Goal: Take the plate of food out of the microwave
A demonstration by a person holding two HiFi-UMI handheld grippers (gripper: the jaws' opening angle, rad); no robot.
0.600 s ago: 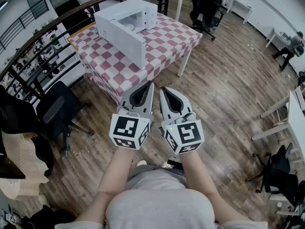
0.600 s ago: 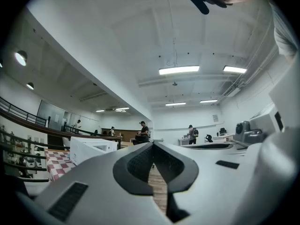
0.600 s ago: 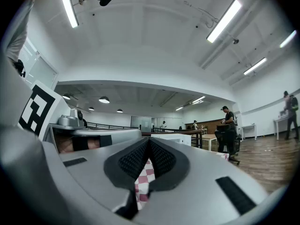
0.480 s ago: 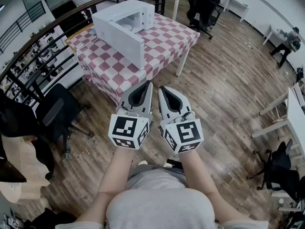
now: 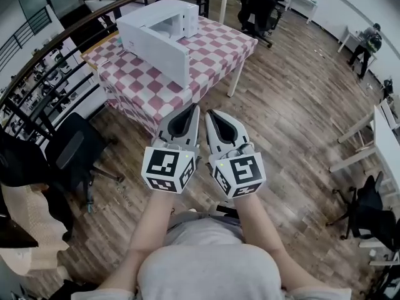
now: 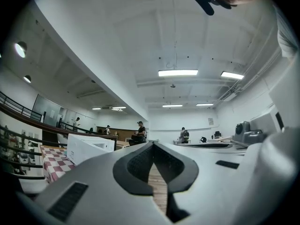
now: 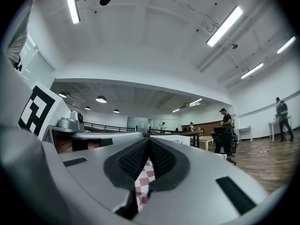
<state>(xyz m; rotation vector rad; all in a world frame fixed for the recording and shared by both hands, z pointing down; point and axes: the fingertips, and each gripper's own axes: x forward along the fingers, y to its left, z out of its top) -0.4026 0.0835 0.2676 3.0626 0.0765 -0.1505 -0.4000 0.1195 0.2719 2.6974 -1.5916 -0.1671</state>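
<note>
**Head view.** The left tongs (image 5: 192, 109) and right tongs (image 5: 211, 113) are held side by side, nearly touching, and point at the near corner of the worktop (image 5: 215, 55). The worktop is covered by a red-and-white checked cloth. A strip of wood floor (image 5: 294, 117) lies between the tips and that corner. The white microwave (image 5: 156, 36) stands toward the worktop's far left edge with its door swung open. The plate of food cannot be made out inside the cavity at this size. A curved dark railing (image 5: 56, 49) runs along the left, and a black office chair (image 5: 75, 149) stands near the worktop's left side. To the right the floor is broad and open as far as a white desk (image 5: 384, 139) at the right edge.

**Left gripper view.** The left tongs are closed tip to tip and grip nothing. Only floor shows through the slot behind the pads. The microwave is seen at the left, on the checked cloth, well apart from the tips.

**Right gripper view.** The right tongs are likewise closed and empty. Checked cloth shows through the slot behind the pads.

**Writing.** Black-and-white square markers are seen on both cubes. No brand or label on the microwave can be read.
</note>
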